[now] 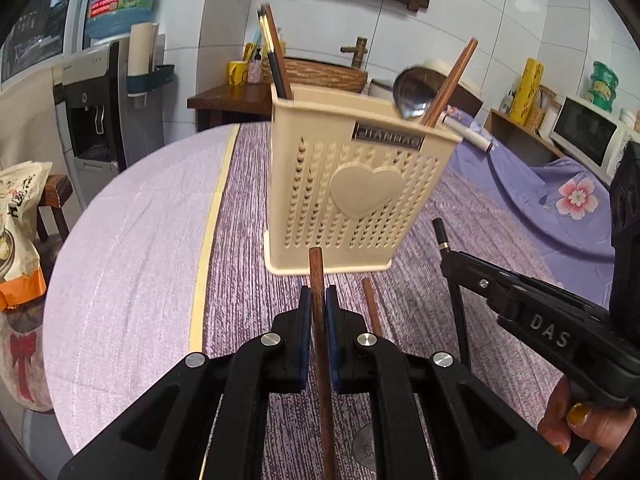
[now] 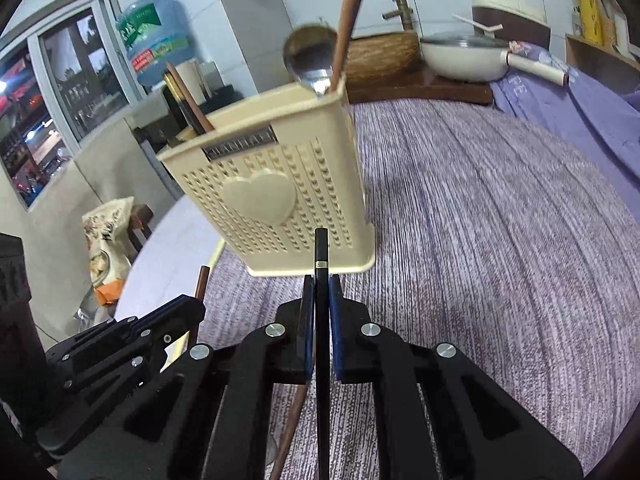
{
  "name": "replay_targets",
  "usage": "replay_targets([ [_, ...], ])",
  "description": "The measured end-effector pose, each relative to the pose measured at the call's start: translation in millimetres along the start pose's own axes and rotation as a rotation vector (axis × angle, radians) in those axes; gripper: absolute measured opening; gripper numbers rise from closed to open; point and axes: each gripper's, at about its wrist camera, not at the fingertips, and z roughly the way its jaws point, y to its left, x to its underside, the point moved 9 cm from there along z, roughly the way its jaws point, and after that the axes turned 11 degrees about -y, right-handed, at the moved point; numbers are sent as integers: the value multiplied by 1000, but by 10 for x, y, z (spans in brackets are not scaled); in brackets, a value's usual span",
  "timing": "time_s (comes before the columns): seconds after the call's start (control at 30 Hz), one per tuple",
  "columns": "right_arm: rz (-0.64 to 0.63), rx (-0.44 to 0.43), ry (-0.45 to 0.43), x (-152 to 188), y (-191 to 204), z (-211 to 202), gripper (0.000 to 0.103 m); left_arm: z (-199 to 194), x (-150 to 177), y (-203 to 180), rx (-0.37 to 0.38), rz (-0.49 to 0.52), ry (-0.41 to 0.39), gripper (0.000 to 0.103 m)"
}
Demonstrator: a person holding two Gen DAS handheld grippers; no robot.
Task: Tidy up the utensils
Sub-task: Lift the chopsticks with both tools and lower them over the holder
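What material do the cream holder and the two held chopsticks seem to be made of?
Cream holder: likely moulded plastic, matte, with punched holes and a raised heart. Brown chopstick: looks like wood, reddish grain. Black chopstick: glossy, perhaps lacquered or plastic, with a metal band.

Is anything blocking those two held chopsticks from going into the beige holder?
Nothing visible. The brown chopstick and black chopstick point at the holder over bare cloth; its top is open between the utensils already leaning at each end.
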Motion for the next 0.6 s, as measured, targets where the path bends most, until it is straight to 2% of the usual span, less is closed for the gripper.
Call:
replay_targets([
  [0.37,-78,-95,-181,-422,328,-908,8,-576,-487,-95,46,4,-152,7],
  [0.6,-104,-124,-247,-627,422,-1279,8,-852,-704,-140,53,20,-228,7],
])
